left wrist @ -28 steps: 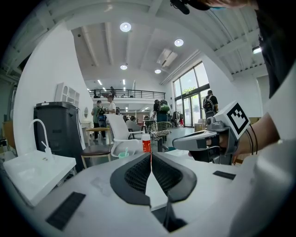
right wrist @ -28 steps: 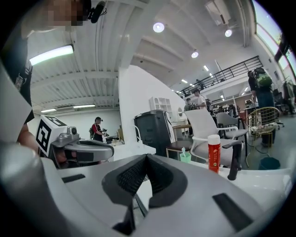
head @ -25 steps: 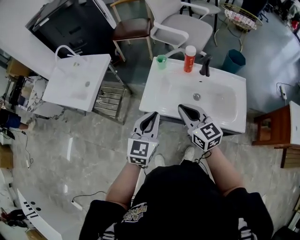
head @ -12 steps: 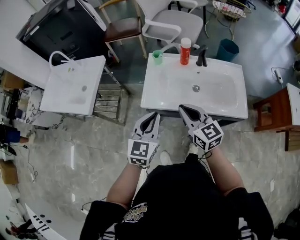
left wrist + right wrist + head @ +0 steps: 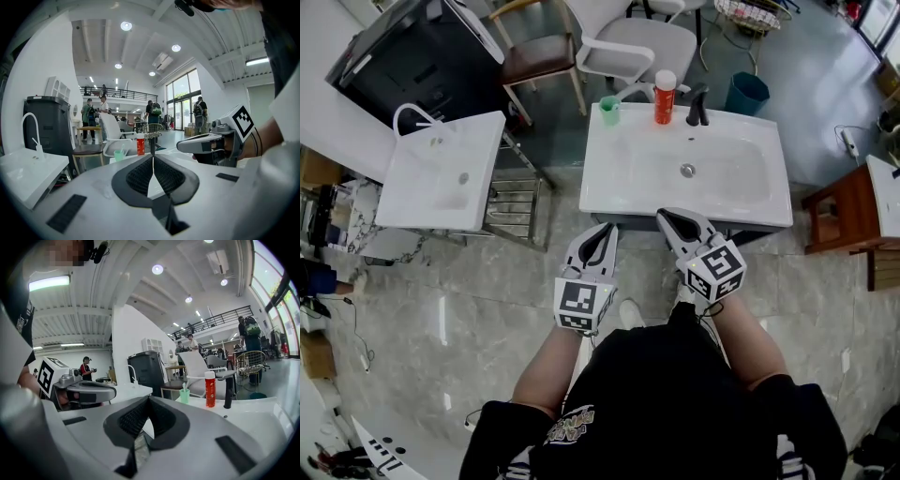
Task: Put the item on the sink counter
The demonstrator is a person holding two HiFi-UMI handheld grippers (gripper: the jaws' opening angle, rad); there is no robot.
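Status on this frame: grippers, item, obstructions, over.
Left gripper shut, empty. Right gripper shut, empty. Red bottle and green cup upright on sink counter by faucet. Nothing between grippers and sink.

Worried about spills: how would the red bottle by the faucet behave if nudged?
The red bottle stands tall and narrow, so a high nudge would probably tip it. The sink ledge looks smooth; a low push may slide it. Being round, it would likely roll once down.
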